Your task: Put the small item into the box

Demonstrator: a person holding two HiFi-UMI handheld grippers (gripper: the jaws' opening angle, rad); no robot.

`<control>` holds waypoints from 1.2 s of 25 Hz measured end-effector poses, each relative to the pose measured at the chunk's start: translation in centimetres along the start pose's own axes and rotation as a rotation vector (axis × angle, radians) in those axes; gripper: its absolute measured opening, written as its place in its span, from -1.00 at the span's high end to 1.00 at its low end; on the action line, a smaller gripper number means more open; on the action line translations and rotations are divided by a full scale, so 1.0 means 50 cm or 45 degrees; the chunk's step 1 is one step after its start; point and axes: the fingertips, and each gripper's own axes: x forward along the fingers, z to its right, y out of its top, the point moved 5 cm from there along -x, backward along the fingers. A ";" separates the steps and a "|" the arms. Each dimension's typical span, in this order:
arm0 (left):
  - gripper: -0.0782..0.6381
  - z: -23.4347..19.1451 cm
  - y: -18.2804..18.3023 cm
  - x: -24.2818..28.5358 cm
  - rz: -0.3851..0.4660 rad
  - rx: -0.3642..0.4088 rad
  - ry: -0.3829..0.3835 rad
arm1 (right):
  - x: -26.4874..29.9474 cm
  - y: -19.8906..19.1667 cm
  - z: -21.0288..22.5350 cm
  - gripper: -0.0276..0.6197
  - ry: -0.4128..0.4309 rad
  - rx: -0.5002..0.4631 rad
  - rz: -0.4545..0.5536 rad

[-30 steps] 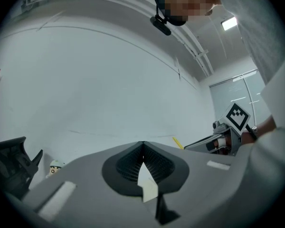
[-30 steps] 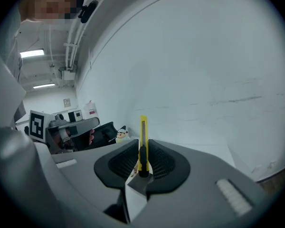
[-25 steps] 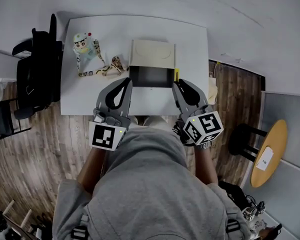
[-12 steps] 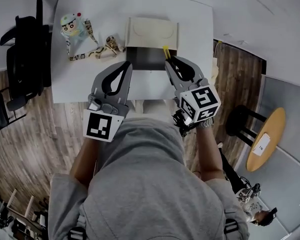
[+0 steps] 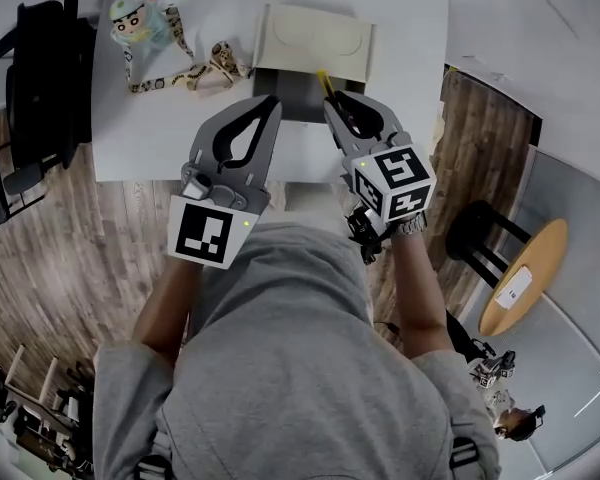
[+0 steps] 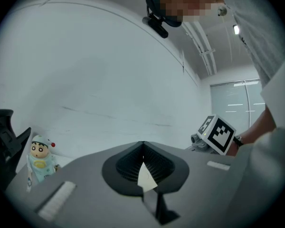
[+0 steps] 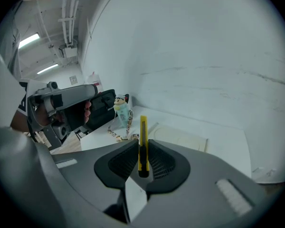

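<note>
An open cardboard box [image 5: 292, 96] with a dark inside and its pale lid [image 5: 315, 40] folded back stands at the far middle of the white table [image 5: 145, 138]. My right gripper [image 5: 332, 105] is shut on a yellow utility knife [image 5: 325, 82], which pokes out past the jaws over the box's near right corner. In the right gripper view the knife [image 7: 143, 139] stands upright between the jaws of my right gripper [image 7: 142, 148], with the lid [image 7: 180, 136] beyond. My left gripper [image 5: 272, 105] is shut on nothing, just left of the box's front; in its own view my left gripper [image 6: 142, 145] faces a blank wall.
A cartoon doll [image 5: 138, 20] with a patterned lanyard [image 5: 212, 69] lies at the table's far left; the doll [image 7: 122, 109] also shows in the right gripper view. A black chair [image 5: 35, 78] stands left of the table. A stool [image 5: 475, 240] and a round wooden table [image 5: 520, 280] are at right.
Both grippers have moved forward toward the box. The right one has carried the yellow knife to the box's near right corner. The left one stays shut.
</note>
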 end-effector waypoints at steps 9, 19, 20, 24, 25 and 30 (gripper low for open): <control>0.77 -0.003 -0.008 0.034 -0.002 -0.025 0.029 | 0.052 -0.029 0.008 0.66 0.072 0.013 -0.084; 0.77 -0.011 -0.023 0.043 -0.030 -0.032 0.059 | 0.108 -0.071 0.011 0.66 0.140 -0.019 -0.198; 0.77 -0.013 -0.024 0.045 -0.032 -0.033 0.063 | 0.114 -0.075 0.013 0.66 0.144 -0.014 -0.206; 0.77 -0.020 -0.026 0.048 -0.031 -0.038 0.074 | 0.133 -0.092 0.015 0.66 0.163 -0.024 -0.258; 0.77 -0.022 -0.027 0.050 -0.032 -0.036 0.076 | 0.137 -0.097 0.016 0.66 0.167 -0.029 -0.272; 0.77 -0.036 -0.030 0.053 -0.030 -0.046 0.100 | 0.160 -0.112 0.021 0.66 0.162 -0.076 -0.327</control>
